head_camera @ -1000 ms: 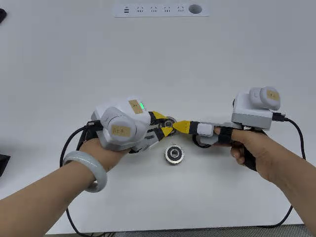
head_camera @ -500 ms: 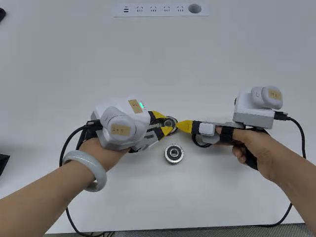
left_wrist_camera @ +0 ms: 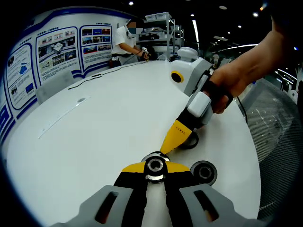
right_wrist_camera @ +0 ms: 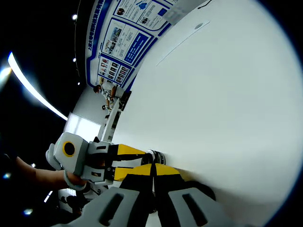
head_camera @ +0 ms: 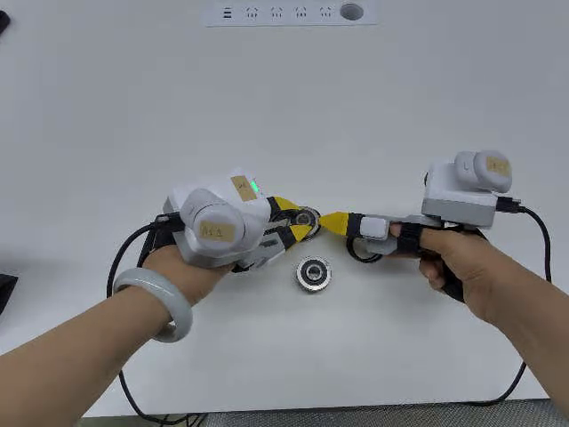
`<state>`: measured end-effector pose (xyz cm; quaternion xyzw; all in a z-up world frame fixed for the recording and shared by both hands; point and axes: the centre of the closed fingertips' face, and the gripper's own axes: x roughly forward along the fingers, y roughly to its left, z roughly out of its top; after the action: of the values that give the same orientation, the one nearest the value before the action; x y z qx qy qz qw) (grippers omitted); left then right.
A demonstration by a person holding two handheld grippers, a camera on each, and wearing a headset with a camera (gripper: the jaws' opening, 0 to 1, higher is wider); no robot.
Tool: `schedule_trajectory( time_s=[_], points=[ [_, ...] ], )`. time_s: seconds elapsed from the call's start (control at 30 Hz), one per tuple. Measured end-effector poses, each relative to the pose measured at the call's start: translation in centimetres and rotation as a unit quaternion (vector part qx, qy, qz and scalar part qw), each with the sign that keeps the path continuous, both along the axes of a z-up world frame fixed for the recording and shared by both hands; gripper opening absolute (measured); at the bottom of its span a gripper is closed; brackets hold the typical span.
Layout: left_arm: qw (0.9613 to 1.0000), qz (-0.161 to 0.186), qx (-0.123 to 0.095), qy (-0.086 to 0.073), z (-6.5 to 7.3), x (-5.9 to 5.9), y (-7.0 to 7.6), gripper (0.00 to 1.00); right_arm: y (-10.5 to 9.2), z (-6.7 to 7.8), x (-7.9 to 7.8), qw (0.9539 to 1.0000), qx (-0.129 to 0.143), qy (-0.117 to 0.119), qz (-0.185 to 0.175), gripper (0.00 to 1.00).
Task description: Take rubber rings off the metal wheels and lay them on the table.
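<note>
1. Head view: the left hand-held gripper is clamped on a metal wheel, which it holds just above the white desk.
2. The right hand-held gripper comes in from the right. Its yellow jaws are closed to a point, and the tip sits at the wheel's rim.
3. A second metal wheel, with a black rubber ring around it, lies flat on the desk just in front of the two grippers.
4. A loose black ring lies on the desk under the right hand-held gripper's body. A power strip sits at the far edge.
5. Left gripper view: the jaws of the left hand-held gripper are narrow, pinching the wheel from both sides.
6. The tip of the right hand-held gripper touches the wheel's top edge. The black ring is beneath that gripper, and the second wheel is to the right on the desk.
7. Right gripper view: the right hand-held gripper has its jaws together. The held wheel is right at their tips, between the left hand-held gripper's jaws. I can't tell whether any rubber is pinched.
</note>
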<state>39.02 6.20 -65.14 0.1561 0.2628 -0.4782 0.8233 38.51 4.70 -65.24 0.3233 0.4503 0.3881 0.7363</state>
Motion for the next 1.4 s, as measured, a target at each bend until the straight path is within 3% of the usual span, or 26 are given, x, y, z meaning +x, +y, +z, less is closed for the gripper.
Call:
schedule_trajectory(
  time_s=[0.67,0.77,0.8,1.4],
  points=[
    [1.0000,-0.002,0.000,-0.001,-0.1,0.1,0.0,0.13,1.4,1.3,-0.2,0.9998,0.019,-0.004,0.011,0.01],
    [1.0000,-0.001,0.000,-0.001,-0.1,0.0,0.0,0.13,1.7,2.5,0.1,0.9987,0.051,-0.003,-0.005,0.02],
    [1.0000,-0.001,0.000,-0.001,-0.1,0.0,-0.1,0.13,1.4,2.1,0.1,0.9995,0.030,-0.011,0.002,0.02],
    [0.9999,-0.009,-0.004,-0.004,0.1,-0.2,-0.3,0.17,0.5,0.6,0.4,0.9999,0.004,0.005,-0.014,0.02]
  ],
)
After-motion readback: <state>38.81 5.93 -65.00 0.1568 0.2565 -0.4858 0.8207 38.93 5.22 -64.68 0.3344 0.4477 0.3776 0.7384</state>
